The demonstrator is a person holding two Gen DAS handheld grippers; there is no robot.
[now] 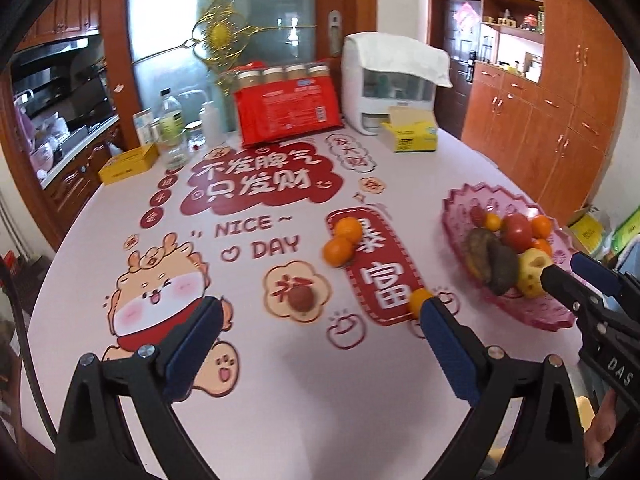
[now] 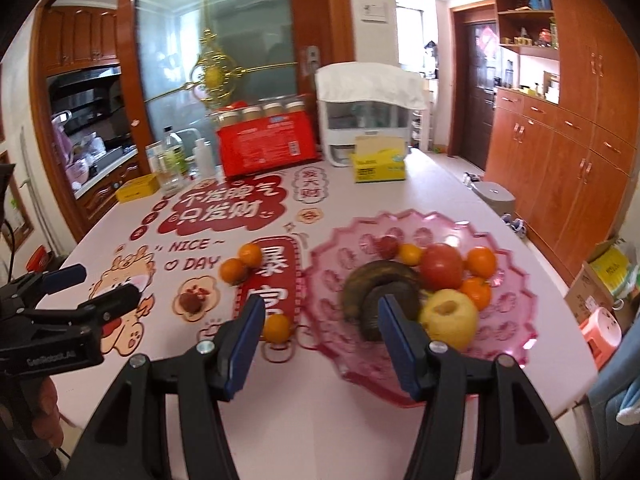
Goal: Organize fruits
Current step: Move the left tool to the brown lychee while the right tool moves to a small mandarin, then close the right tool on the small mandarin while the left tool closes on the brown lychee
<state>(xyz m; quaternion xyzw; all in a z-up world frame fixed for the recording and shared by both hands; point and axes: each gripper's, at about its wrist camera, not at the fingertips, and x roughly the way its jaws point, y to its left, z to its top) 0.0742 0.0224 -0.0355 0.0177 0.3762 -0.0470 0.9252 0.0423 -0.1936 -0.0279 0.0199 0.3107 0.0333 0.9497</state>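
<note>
A pink scalloped fruit dish (image 2: pixel 516 276) sits at the right of the surface (image 2: pixel 320 420) and holds most of the fruit: a large red tomato-like fruit (image 2: pixel 442 266) in the middle, a yellow apple (image 2: pixel 450 318) in front of it, a dark, browned banana (image 2: pixel 380 280) curled at the left, several oranges (image 2: pixel 480 262) toward the right and back, and a small red fruit (image 2: pixel 388 246) at the far rim. Left of the dish, on the printed cloth, two oranges touching each other (image 1: pixel 344 240) lie near the centre of the frame, a single small orange (image 2: pixel 277 328) lies just beside the dish's near-left edge, and a small brown-red fruit (image 1: pixel 301 299) rests on a flower print lower left of them. The left tool (image 1: pixel 320 320) hangs over the cloth with its jaws spread wide and nothing between them. The right tool (image 2: pixel 320 316) stands partly open, empty, its blue pads framing the dish's near edge without touching any fruit. At the back of the surface stand a red package (image 1: pixel 288 114), bottles (image 1: pixel 172 120), a yellow tissue box (image 1: pixel 412 138) and a white covered container (image 1: pixel 384 84).
</note>
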